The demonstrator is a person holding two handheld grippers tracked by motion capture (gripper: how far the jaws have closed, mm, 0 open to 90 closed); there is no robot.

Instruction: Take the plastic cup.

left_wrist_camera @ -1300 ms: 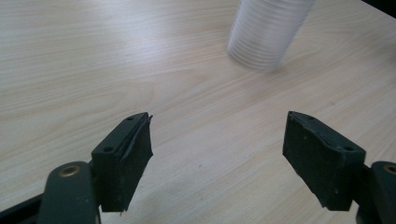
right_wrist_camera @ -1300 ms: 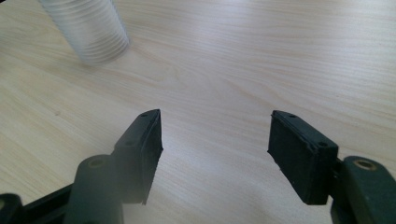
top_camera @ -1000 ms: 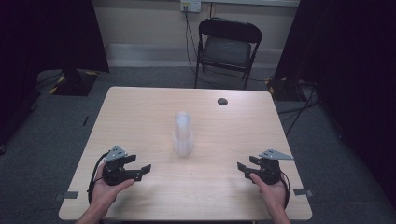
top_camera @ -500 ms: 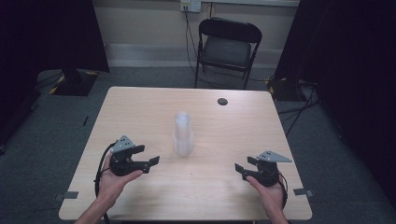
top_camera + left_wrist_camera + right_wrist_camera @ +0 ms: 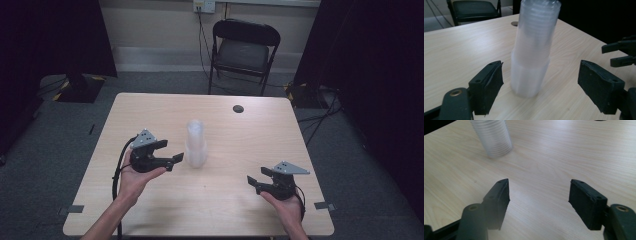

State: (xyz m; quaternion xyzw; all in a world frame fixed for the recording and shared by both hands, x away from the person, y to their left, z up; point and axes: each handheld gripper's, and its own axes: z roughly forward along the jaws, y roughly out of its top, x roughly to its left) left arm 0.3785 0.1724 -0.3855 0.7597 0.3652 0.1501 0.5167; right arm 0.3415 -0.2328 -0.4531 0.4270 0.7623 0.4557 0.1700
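left gripper (image 5: 172, 155) stands wide open and holds nothing; the stack of clear cups (image 5: 196, 144) stands upright on the surface (image 5: 250, 135) just ahead of it, not touched. right gripper (image 5: 254, 182) equally wide, empty, well apart from the stack.

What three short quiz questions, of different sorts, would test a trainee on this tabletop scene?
1. True or false: the left gripper grips the stack of clear plastic cups.
2. Which gripper is nearer the stack? A left; B right.
3. What small dark thing lies on the table near its far edge?

Key: 1 false, jaws open, stack untouched. 2 A. 3 a dark round disc.
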